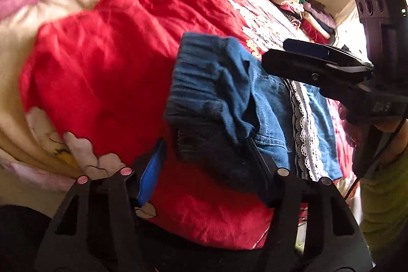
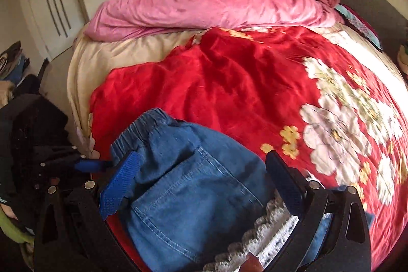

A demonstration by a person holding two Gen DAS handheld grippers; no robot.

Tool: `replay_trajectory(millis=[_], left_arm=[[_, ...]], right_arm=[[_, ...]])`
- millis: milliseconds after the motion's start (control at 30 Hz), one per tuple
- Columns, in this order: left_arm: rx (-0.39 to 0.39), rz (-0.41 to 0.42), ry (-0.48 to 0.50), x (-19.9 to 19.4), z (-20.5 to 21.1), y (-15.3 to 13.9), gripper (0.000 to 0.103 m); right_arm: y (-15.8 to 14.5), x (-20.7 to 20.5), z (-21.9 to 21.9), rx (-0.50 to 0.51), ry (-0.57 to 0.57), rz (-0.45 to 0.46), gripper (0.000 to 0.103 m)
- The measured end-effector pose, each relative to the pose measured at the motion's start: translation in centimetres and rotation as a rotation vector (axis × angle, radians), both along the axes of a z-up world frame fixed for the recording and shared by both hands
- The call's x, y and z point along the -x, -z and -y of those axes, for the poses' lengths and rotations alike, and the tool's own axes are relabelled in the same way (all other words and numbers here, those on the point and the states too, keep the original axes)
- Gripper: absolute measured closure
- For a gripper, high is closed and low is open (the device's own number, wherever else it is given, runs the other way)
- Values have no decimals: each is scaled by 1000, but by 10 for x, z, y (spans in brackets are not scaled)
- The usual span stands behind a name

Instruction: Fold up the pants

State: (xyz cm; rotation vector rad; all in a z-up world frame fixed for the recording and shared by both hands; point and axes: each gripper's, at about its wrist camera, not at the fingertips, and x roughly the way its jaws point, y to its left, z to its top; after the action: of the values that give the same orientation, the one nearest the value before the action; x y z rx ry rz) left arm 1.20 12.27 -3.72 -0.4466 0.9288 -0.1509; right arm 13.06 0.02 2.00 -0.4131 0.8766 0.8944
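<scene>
Writing: none legible; a small label on the right hand-held gripper's (image 1: 290,52) housing is too blurred to read.

Item: one pair of blue denim pants (image 2: 178,182) with elastic waistband, back pocket and white lace trim (image 2: 265,241), lying on a red floral blanket (image 2: 229,93) on the bed.

Left hand-held gripper (image 1: 206,152): angled downward, jaws partway apart around the bunched waistband; whether the pads press it cannot be told.

Right hand-held gripper: angled downward, jaws wide, straddling the pants over the pocket.

Also: one pink quilt (image 2: 204,4), one stack of folded clothes (image 1: 306,9).
</scene>
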Motion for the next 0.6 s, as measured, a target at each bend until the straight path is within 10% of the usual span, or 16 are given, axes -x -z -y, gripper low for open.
replay_trajectory(millis=[333,400,600], left_arm=[[18,-14,3,-3,-1,11,47],[17,-17,0,-4,-2,11,47],[-6,0,13,-3,4,7,38]], right_arm=[[41,-13,-55,84,-145,-116,8],[50,-14,-58,79,-181,-155,38],[37,-17,-30,-71,-164,-193,66]])
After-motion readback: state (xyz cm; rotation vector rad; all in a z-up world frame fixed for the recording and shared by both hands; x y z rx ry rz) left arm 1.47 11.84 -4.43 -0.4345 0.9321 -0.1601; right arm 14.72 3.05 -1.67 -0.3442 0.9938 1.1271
